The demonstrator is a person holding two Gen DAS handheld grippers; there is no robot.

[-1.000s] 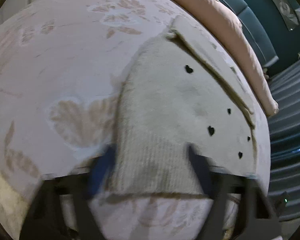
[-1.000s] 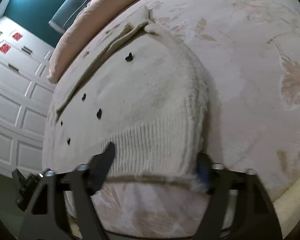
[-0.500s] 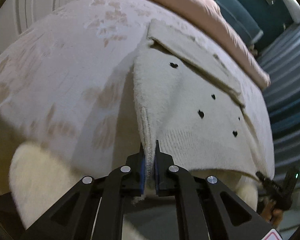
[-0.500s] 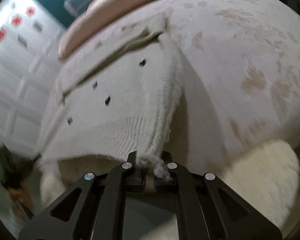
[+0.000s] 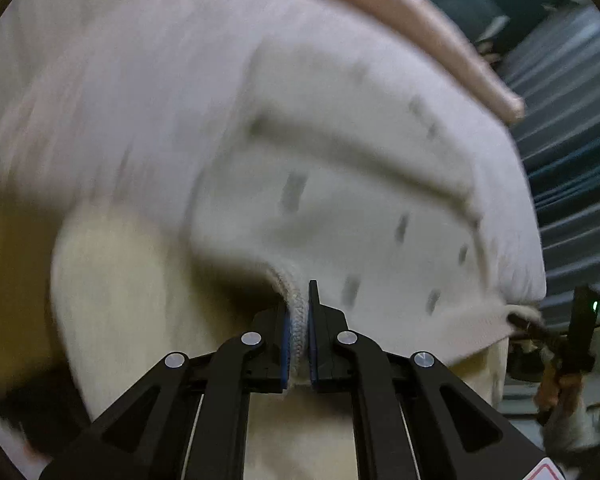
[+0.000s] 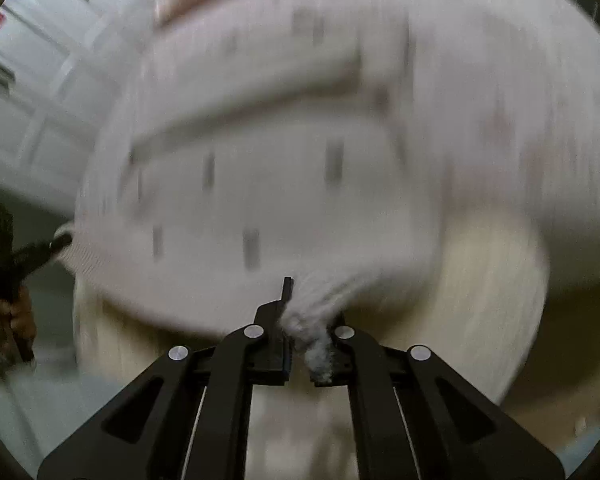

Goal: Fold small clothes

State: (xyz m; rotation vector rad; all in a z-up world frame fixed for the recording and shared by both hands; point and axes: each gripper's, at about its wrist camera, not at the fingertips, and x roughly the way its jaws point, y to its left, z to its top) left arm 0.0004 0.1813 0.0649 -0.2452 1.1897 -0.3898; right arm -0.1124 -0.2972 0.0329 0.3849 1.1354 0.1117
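A small cream knit sweater [image 5: 340, 216] with little black hearts lies on the bed, its hem nearest me; it also fills the right wrist view [image 6: 284, 200]. My left gripper [image 5: 299, 308] is shut on the hem's left corner. My right gripper [image 6: 306, 320] is shut on the hem's right corner, with fuzzy knit bunched between the pads. Both hold the hem lifted off the bed. Each view shows the other gripper at the far hem corner: the right one [image 5: 580, 332] and the left one [image 6: 4, 256]. Both views are motion-blurred.
The bed [image 5: 132, 80] has a pale floral cover, with a pink pillow [image 5: 420, 20] along its far side. The cream bed edge [image 5: 140, 320] drops off below the hem. White panelled doors [image 6: 32, 92] stand to the left in the right wrist view.
Both grippers closed on the hem corners and have since pulled back and up with the sweater's hem. The hem has lifted off the bed.
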